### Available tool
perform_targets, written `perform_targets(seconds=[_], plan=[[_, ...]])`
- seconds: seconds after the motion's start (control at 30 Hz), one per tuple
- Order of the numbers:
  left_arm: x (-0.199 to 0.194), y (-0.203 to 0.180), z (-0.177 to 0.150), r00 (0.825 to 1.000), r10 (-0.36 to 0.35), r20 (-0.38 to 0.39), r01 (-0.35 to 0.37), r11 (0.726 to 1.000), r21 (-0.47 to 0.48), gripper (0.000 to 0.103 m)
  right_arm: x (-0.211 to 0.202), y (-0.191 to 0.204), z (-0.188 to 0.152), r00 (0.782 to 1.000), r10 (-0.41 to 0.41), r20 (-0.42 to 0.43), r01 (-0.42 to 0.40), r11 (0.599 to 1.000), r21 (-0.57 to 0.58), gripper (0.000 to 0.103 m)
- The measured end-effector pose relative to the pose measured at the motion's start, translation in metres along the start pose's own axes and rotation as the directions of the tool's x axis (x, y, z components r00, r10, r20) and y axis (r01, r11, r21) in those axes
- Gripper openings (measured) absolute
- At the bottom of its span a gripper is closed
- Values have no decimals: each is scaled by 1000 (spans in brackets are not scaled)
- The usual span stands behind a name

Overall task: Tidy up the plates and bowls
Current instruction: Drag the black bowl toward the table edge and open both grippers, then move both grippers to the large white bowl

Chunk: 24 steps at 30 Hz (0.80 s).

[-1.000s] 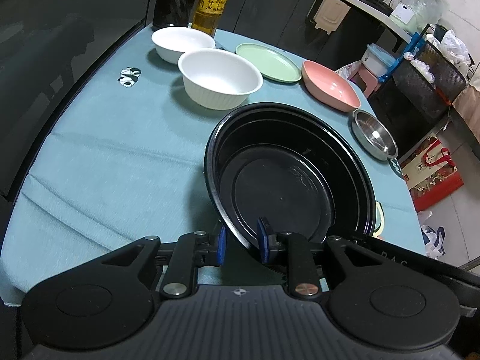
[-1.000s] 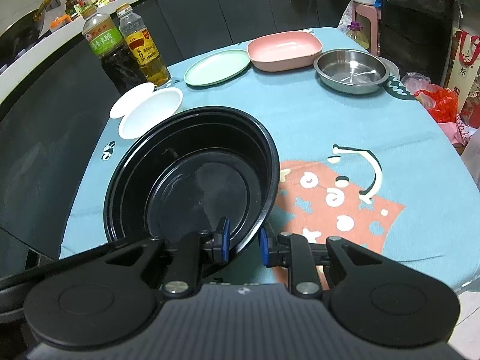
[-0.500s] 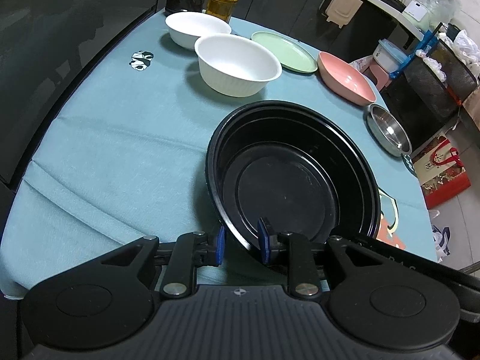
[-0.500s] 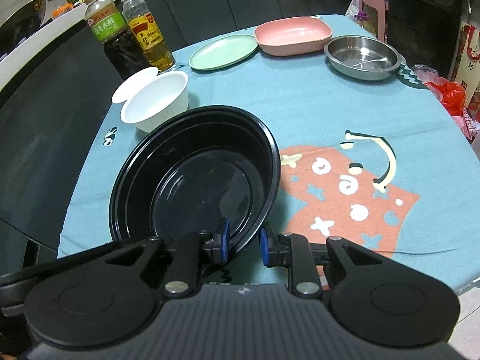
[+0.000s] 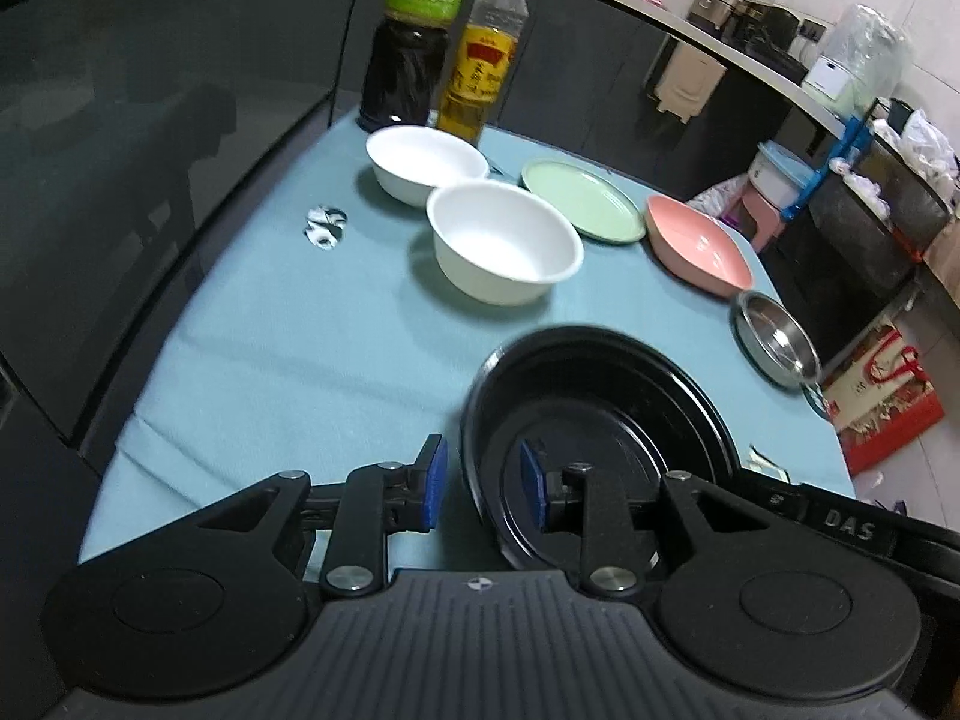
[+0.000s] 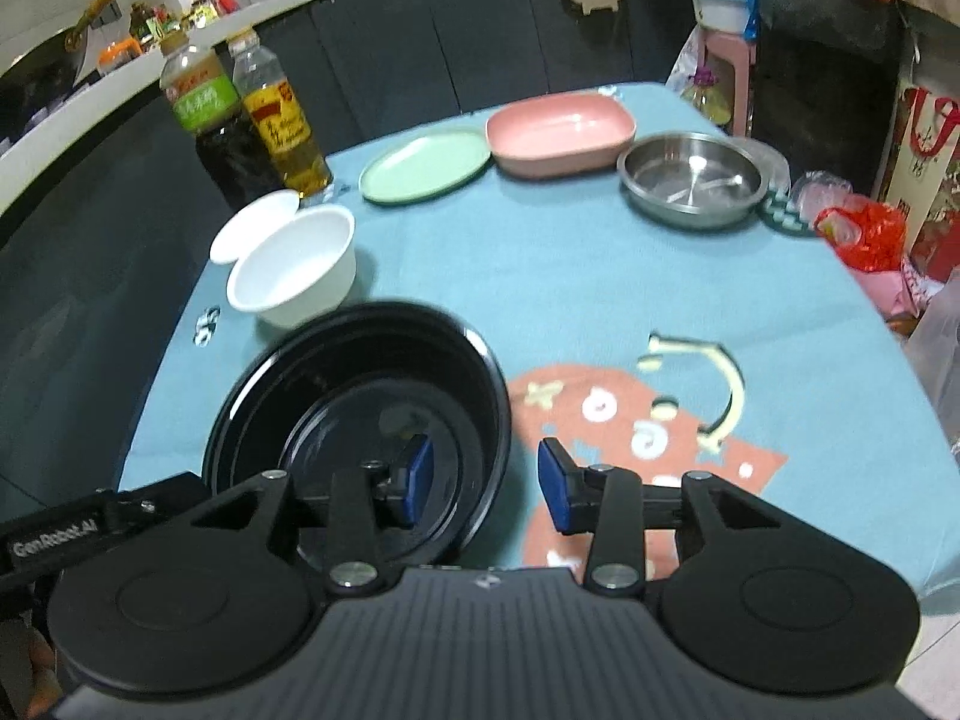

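The black bowl (image 5: 600,420) sits on the blue cloth (image 5: 288,348) at the near edge of the table, with both grippers straddling its rim from opposite sides.

Left gripper (image 5: 483,486): the jaws are opening. The near-left rim of the black bowl stands between the blue pads (image 5: 435,483); one pad is outside the wall and one inside, and a gap shows on each side. No pad presses on the rim.

Right gripper (image 6: 486,483): the jaws are opening and stand wide apart. The bowl's right rim passes between them; the left pad is inside the bowl, the right pad is outside over the cloth's red print (image 6: 636,420). Neither pad touches the wall.

Other tableware, left wrist view:
- Two white bowls (image 5: 507,249) stand beyond the black bowl, one behind the other and close together.
- A green plate (image 5: 582,198) lies to the right of the white bowls.
- A pink dish (image 5: 699,246) lies just beside the green plate.
- A steel bowl (image 5: 777,345) sits near the right table edge, apart from the black bowl.

Two bottles (image 5: 444,42), one dark and one amber, stand upright at the far edge behind the white bowls. A red bag (image 5: 882,402) stands on the floor past the table.
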<state>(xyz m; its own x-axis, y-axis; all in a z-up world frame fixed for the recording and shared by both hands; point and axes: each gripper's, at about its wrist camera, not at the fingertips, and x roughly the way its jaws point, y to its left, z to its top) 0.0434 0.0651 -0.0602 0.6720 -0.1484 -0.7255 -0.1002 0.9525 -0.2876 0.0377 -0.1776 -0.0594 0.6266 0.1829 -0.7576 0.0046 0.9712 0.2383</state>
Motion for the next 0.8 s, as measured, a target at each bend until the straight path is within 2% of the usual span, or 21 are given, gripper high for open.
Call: perform_targets(seconds=[0.2,0.5,0.63,0.8], plan=[[11,4,23,1000,24,18,-24,999,-29,25,4,6,19,1000,6,24,-5,1000,-21,41],[35,16,59,997,75,31,-72,994,-87,26,27,30,53,999,30,10,-29,996,-83,42],[50,21,72,996,84,14,-82,991,-107,27,39,40,66,999,49,0,-49,994,-93,47],[65,23,83,997,83,6,-82,990,-118,31,57,54,82,998,58,-23,-60,992,-108,48]])
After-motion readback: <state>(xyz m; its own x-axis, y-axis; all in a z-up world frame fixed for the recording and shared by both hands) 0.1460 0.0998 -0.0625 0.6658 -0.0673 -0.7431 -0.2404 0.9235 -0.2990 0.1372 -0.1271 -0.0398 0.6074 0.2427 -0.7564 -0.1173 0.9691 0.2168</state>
